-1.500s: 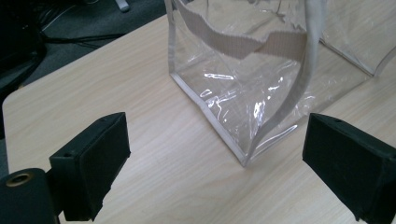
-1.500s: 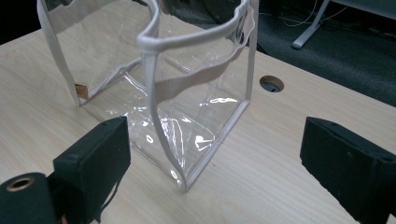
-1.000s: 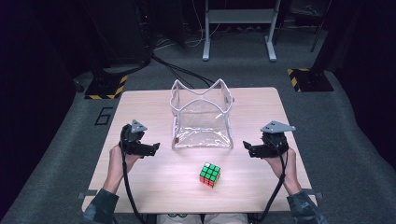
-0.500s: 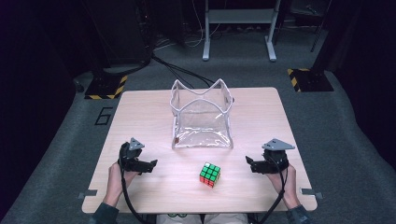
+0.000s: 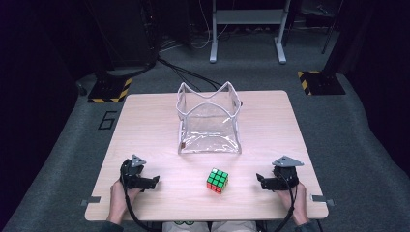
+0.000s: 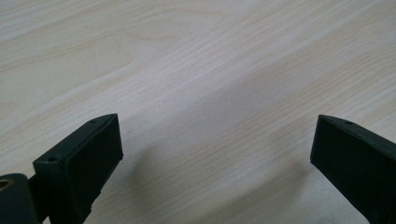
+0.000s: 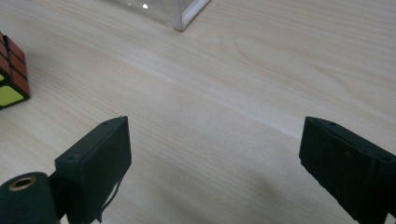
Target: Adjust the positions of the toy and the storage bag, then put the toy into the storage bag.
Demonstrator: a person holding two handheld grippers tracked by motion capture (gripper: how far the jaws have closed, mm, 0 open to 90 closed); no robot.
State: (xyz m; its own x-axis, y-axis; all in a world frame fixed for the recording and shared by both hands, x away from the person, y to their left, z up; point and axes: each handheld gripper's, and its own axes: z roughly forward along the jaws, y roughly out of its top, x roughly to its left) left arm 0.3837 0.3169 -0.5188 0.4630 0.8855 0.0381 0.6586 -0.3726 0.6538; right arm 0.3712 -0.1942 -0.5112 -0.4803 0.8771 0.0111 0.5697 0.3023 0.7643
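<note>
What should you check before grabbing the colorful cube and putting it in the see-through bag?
1. Left gripper jaws open with nothing between them: ok.
2. Right gripper jaws open with nothing between them: ok.
3. Cube free on the table, between the two grippers, touching neither: ok.
4. Clear bag standing upright, top open: ok.
5. Bare table between cube and bag: ok.
6. Bag stiff enough to stay up when the cube drops in: cannot tell.

Pale wooden table (image 5: 145, 125) — on it a clear plastic bag (image 5: 210, 126) and a puzzle cube (image 5: 217, 181).
</note>
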